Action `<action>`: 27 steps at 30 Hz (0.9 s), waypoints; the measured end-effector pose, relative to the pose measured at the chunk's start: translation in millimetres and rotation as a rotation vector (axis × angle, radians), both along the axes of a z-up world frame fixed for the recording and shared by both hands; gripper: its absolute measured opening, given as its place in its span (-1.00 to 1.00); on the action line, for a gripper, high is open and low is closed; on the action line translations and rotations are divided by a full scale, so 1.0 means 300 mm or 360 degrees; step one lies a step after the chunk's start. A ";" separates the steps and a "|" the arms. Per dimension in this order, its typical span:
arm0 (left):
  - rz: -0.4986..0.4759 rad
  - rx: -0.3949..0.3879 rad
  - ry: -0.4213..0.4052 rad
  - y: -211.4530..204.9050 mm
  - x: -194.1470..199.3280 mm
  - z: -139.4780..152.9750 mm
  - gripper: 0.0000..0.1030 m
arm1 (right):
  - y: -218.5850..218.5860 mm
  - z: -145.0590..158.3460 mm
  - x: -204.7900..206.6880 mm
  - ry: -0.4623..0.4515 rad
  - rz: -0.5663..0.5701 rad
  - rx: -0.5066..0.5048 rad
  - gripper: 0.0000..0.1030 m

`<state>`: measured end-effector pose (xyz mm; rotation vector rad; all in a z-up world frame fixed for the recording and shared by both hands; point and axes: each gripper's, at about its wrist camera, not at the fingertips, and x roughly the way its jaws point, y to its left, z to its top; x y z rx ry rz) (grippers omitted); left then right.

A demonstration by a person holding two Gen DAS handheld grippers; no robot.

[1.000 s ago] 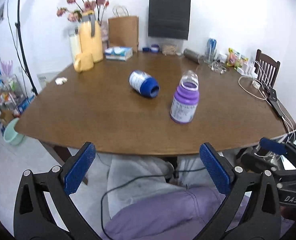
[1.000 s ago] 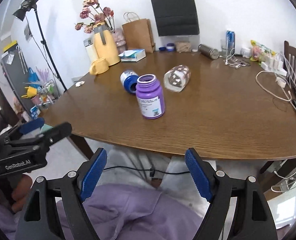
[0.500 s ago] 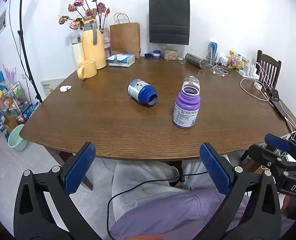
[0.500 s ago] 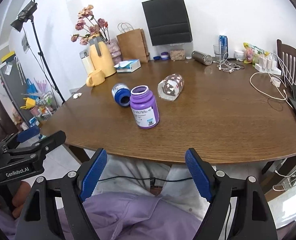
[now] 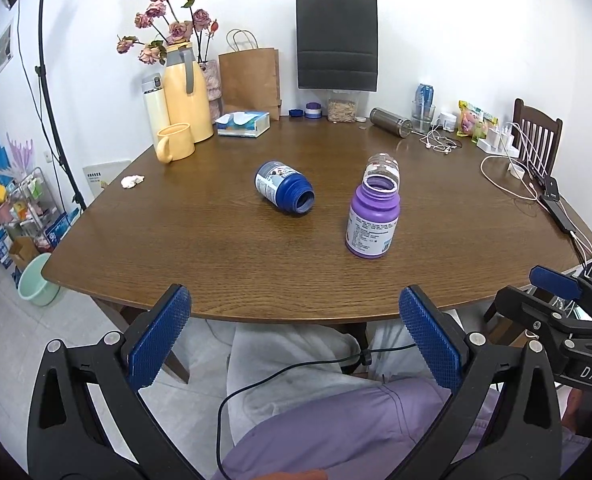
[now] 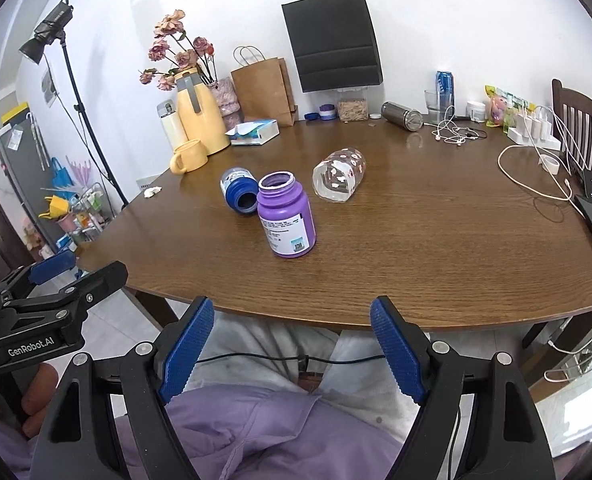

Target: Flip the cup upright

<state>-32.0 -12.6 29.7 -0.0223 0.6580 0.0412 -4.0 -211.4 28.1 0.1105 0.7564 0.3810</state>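
A blue cup lies on its side mid-table, its mouth towards me; it also shows in the right wrist view. A clear patterned cup lies on its side, partly hidden behind the purple one in the left wrist view. A purple cup stands upright, mouth up, and shows in the right wrist view. My left gripper and right gripper are both open and empty, held off the table's near edge above the person's lap.
A brown wooden table carries a yellow mug, a yellow jug, a tissue box, paper bags and a steel flask at the back. Cables and chargers lie at the right by a chair.
Both grippers have drawn back and risen, so the table and cups look farther off. The cups have not moved and both grippers stay open.
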 end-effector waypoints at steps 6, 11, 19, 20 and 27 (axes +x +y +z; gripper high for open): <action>0.0003 0.0005 -0.0001 0.002 0.001 0.003 1.00 | 0.004 -0.008 0.003 0.0011 0.0005 -0.0006 0.65; -0.0001 0.0017 -0.0011 0.008 0.000 0.000 1.00 | 0.004 -0.014 0.006 0.0018 0.0005 -0.0006 0.65; -0.0001 0.0016 -0.0010 0.009 -0.001 -0.001 1.00 | 0.004 -0.017 0.008 0.0026 0.0005 -0.0006 0.65; -0.0002 0.0016 -0.0010 0.010 -0.001 0.000 1.00 | 0.005 -0.019 0.008 0.0027 0.0006 -0.0005 0.65; -0.0005 0.0016 -0.0011 0.011 0.000 0.002 1.00 | 0.006 -0.020 0.007 0.0028 0.0003 -0.0004 0.65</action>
